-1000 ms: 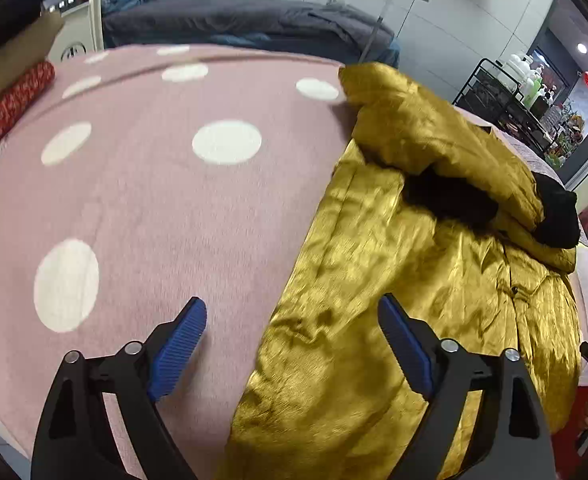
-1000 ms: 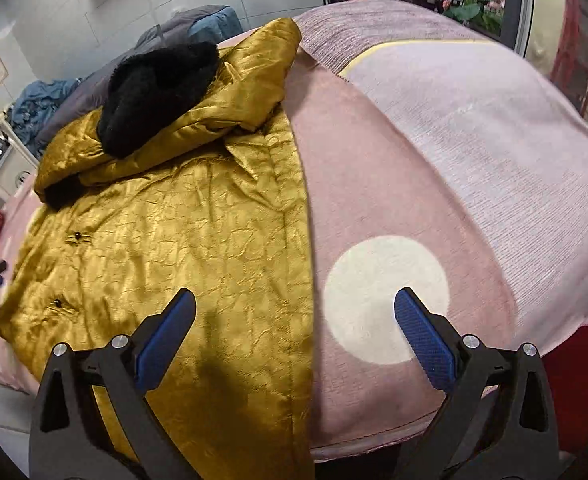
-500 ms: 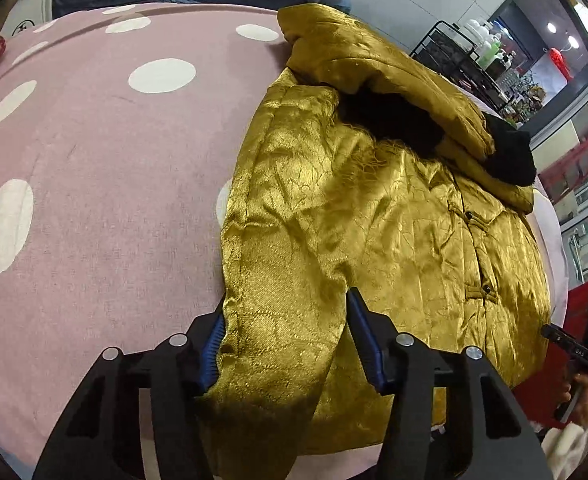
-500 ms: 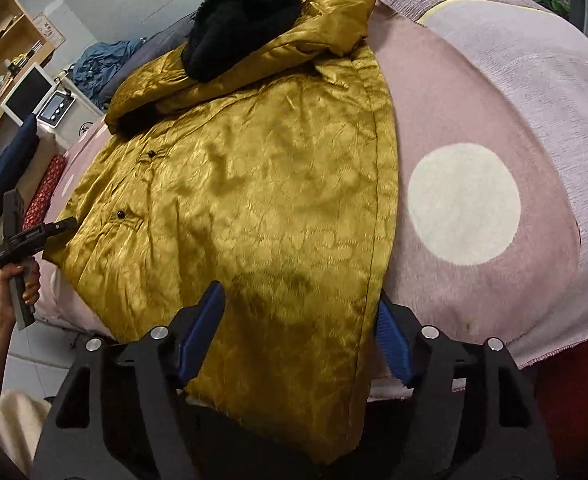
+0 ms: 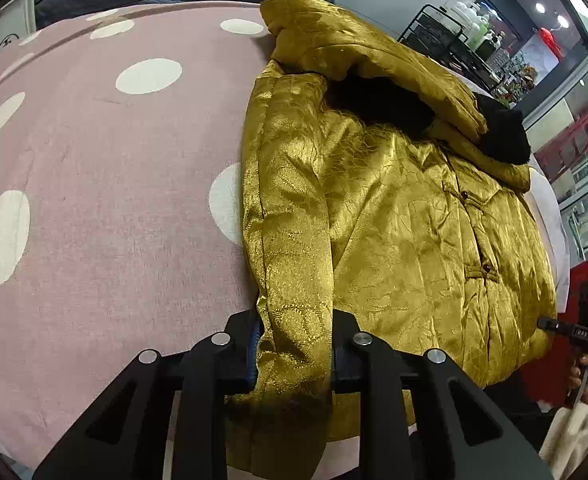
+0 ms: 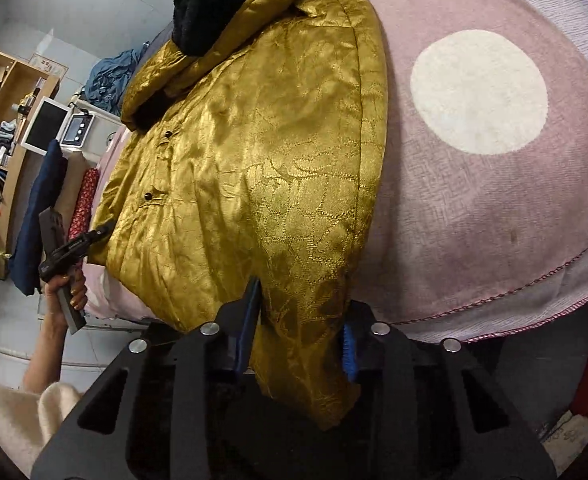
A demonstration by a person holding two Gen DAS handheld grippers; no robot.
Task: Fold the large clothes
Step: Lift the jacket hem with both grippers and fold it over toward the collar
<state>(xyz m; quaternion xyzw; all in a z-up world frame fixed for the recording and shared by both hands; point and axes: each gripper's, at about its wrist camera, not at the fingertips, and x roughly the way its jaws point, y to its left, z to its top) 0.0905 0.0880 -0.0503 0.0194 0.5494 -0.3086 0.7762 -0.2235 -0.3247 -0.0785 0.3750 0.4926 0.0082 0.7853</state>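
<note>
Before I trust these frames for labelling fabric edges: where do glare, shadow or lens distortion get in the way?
Left wrist view: the gold jacket shows bright sheen patches, the hem inside the left gripper falls in shadow, and the polka-dot blanket bulges from fisheye. Right wrist view: sheen is milder, the fabric pinched in the right gripper darkens below, and corners vignette black.

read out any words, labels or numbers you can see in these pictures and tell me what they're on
Other gripper: small white label, too blurred to read.
Poster on the far wall: red characters, too small to read.
Gold coat and polka-dot cover: no text.
</note>
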